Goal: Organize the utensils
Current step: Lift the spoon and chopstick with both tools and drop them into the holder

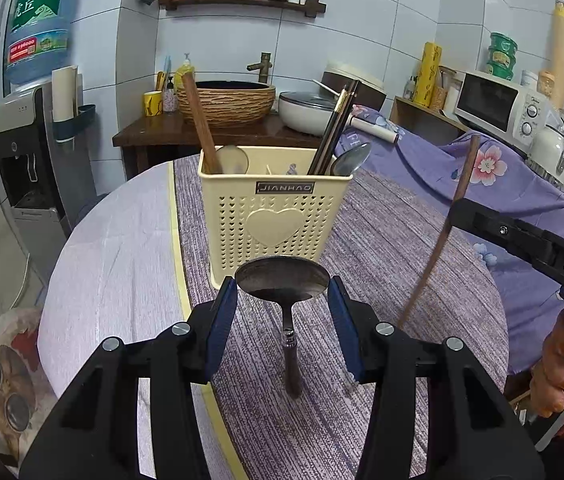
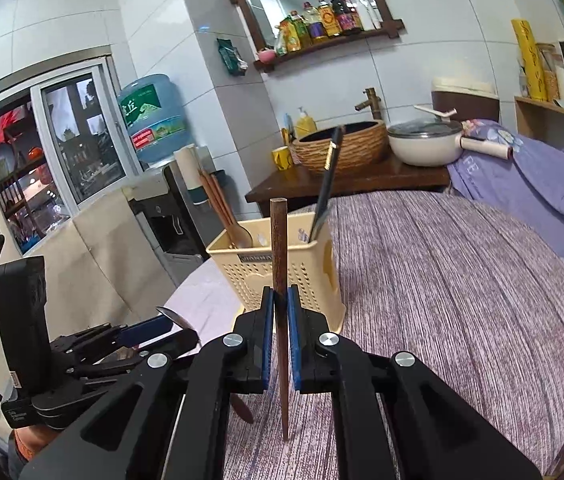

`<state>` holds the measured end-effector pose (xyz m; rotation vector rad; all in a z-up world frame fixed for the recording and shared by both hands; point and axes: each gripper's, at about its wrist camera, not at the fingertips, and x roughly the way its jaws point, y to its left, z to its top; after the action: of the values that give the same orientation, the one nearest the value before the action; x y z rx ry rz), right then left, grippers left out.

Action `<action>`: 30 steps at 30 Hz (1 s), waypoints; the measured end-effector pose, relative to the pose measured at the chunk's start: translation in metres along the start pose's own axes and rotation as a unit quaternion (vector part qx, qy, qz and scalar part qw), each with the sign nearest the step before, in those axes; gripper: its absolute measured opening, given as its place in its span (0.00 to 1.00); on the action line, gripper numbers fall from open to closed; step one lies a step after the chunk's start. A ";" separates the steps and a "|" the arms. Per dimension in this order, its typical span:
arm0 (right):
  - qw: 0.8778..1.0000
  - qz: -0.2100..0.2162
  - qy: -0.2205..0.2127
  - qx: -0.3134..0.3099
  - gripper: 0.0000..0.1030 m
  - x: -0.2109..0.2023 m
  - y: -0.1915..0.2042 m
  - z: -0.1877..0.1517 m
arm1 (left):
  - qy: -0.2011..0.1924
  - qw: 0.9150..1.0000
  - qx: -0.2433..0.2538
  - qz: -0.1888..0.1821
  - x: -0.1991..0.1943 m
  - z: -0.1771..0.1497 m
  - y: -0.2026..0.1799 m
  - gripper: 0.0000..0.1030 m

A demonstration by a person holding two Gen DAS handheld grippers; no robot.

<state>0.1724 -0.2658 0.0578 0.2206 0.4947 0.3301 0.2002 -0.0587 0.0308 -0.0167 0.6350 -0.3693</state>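
round metal spoon (image 1: 282,280), slim wooden chopstick (image 2: 279,312), perforated plastic caddy (image 1: 269,220)

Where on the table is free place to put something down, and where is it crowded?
Free: the purple cloth right of the cream utensil basket, up to the floral blanket; also the pale strip left of it. Crowded: in front of the basket, where spoon and chopstick hang.

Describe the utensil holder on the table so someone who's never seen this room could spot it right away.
On the round table with the purple woven cloth stands a cream-yellow perforated plastic caddy. It holds wooden spoons, dark chopsticks and a metal spoon. A raised heart on its front sets it apart.
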 end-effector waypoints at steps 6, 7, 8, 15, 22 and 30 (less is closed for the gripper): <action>0.999 0.002 -0.011 -0.030 0.07 -0.001 0.014 0.025 | -0.012 1.000 0.001 -0.008 -0.007 0.025 0.001 0.46; 0.999 0.004 -0.014 -0.033 0.07 -0.002 0.016 0.031 | -0.015 1.000 0.002 -0.011 -0.009 0.032 0.002 0.46; 0.999 0.006 -0.018 -0.035 0.07 -0.003 0.018 0.040 | -0.018 1.000 0.002 -0.013 -0.011 0.038 0.002 0.46; 0.998 0.012 -0.052 -0.036 0.07 -0.008 0.026 0.095 | -0.071 0.997 0.003 -0.009 -0.038 0.105 0.006 0.46; 0.993 -0.007 -0.107 -0.042 0.07 -0.009 0.035 0.141 | -0.119 0.992 -0.019 0.028 -0.044 0.164 0.015 0.46; 0.993 -0.038 -0.105 -0.029 0.07 0.019 0.024 0.142 | -0.119 0.991 -0.033 0.057 -0.005 0.169 0.024 0.46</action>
<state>0.2523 -0.2546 0.1782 0.1769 0.2851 0.2435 0.3030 -0.0507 0.1668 -0.0866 0.4098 -0.2307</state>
